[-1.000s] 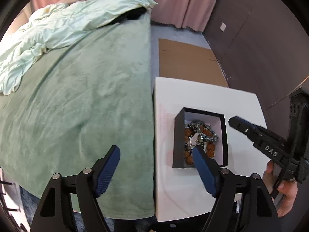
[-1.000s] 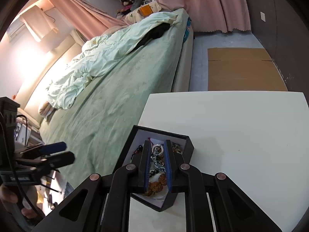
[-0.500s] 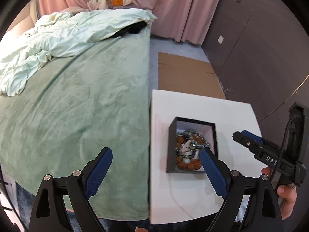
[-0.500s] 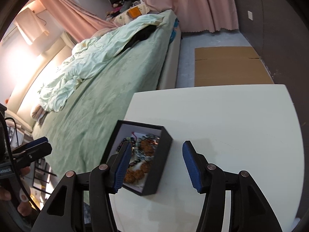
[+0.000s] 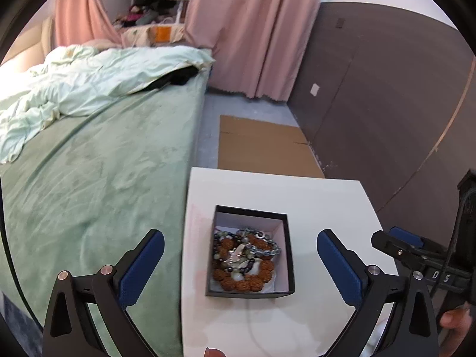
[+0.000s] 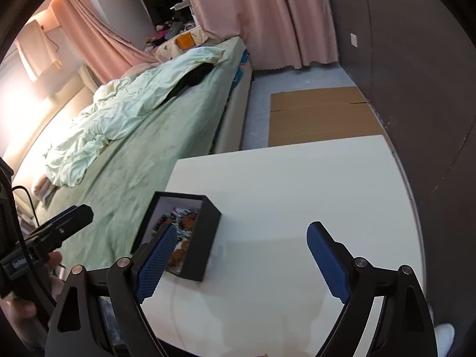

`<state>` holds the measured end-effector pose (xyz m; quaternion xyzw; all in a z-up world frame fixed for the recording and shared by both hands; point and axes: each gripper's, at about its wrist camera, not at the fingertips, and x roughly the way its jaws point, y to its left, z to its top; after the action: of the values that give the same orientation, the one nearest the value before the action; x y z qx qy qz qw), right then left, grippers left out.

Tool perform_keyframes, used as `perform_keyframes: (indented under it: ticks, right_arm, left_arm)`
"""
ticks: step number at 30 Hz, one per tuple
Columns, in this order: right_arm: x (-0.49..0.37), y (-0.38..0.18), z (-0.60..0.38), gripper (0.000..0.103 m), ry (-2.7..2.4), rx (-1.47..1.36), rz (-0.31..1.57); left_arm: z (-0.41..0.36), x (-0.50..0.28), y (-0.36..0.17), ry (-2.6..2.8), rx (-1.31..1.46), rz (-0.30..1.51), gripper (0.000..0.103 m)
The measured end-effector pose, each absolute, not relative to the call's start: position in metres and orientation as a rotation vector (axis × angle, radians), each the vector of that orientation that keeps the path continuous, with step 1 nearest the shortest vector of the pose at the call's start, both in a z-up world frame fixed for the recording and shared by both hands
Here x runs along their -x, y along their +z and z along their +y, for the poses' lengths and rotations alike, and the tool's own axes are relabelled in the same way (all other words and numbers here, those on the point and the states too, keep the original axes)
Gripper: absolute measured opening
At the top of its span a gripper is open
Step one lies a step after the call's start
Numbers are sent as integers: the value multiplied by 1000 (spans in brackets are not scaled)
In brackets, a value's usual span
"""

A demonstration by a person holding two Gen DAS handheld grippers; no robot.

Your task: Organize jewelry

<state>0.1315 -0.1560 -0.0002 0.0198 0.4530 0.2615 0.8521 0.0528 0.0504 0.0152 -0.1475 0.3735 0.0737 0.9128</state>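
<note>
A black open box point(image 5: 290, 255) with a white lining stands on the white table point(image 5: 312, 196). It holds a heap of jewelry point(image 5: 244, 260): brown bead bracelets, grey beads and a silver piece. My left gripper point(image 5: 239, 255) is open and empty, held above and in front of the box. My right gripper point(image 6: 241, 247) is open and empty, above the table just right of the box point(image 6: 205, 241); its left fingertip point(image 6: 162, 245) overlaps the box in view. Some jewelry point(image 6: 181, 221) shows inside. Each gripper shows in the other's view.
A green bed point(image 5: 89, 163) with a crumpled pale duvet point(image 5: 89, 83) runs along the table's left edge. Flat cardboard point(image 5: 261, 145) lies on the floor beyond the table. A dark wall point(image 5: 386, 104) stands to the right, with pink curtains point(image 5: 253, 35) at the back.
My right gripper opened, let the jewelry go into the box, and drew back to the right. My left gripper pulled back and up from the box, staying open.
</note>
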Motion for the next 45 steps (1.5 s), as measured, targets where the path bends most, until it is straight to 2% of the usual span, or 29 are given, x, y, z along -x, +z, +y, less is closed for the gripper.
perform_keyframes:
  ticks: [9,23,45]
  right_arm:
    - [-110,-5,-173,90,527,-2,909]
    - [-71,-7,-176,90,547,31,862]
    - [-64,-10,-180,90,496,35,867]
  left_arm:
    - [34,-34,3,127,208,730,102]
    - [36,10,15,196,129,573,102]
    - [48,12,9,226,145,627,102]
